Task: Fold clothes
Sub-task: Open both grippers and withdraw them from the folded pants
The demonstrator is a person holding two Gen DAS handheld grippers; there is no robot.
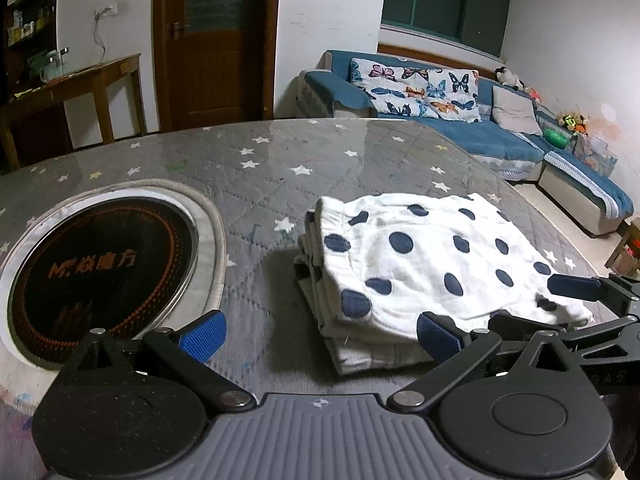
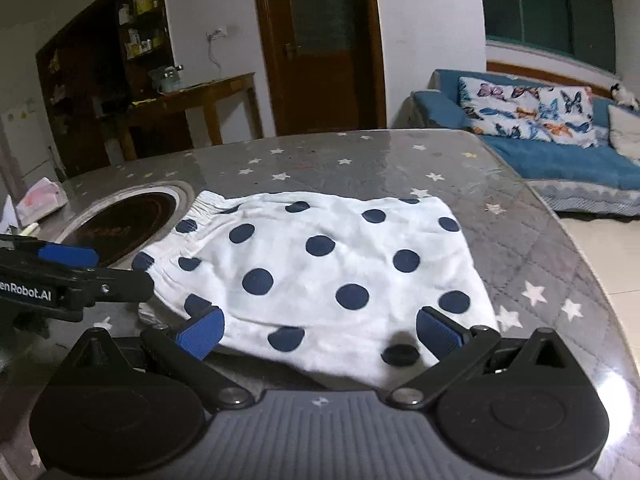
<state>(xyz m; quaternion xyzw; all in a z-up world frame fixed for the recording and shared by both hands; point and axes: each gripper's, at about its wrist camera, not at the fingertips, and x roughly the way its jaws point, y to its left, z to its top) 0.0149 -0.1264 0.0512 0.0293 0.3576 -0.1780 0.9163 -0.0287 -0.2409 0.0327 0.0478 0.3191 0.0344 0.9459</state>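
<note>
- Left wrist view: left gripper (image 1: 320, 334) spread wide, empty. Folded polka-dot shorts (image 1: 416, 264) lie ahead-right on the star-print table cover (image 1: 256, 184), stacked edge next to its right pad; inset hotplate (image 1: 100, 268) ahead-left.
- Right wrist view: right gripper (image 2: 320, 330) spread, empty, straddling the shorts' (image 2: 320, 264) near edge.
- Judgement: fold looks nearly done; press flat, square edges, avoid snagging layers.

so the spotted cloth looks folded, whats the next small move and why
Probably draw both grippers back. The polka-dot garment lies in a stacked fold on the star-print table, and the left gripper and right gripper are open and hold nothing.
</note>
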